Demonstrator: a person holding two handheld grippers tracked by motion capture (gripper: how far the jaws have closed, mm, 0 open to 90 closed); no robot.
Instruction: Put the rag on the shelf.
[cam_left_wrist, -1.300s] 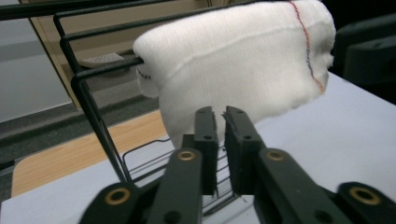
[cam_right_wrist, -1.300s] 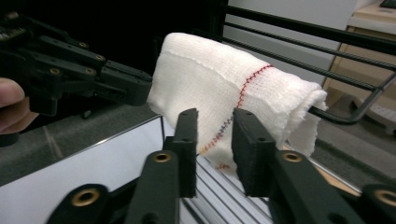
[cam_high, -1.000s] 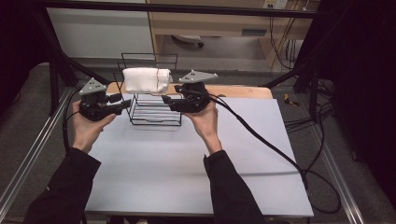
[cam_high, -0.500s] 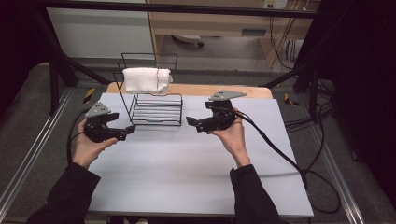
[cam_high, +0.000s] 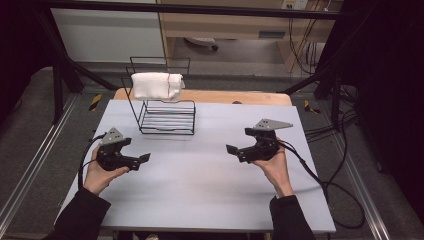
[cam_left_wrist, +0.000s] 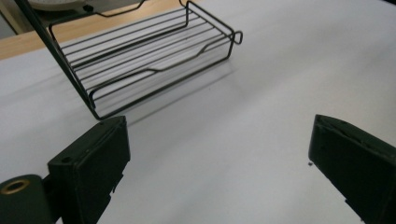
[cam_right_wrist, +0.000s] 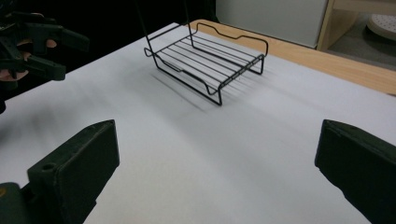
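I hold the left gripper and right gripper spread, empty, jaws just opened, flanking the black wire rack; its folded white towel is hung, so I'm clear.

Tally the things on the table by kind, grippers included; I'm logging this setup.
Wire rack: 1
White towel, draped over the rack: 1
Grippers: 2, left gripper and right gripper, both open and empty
Total: 4
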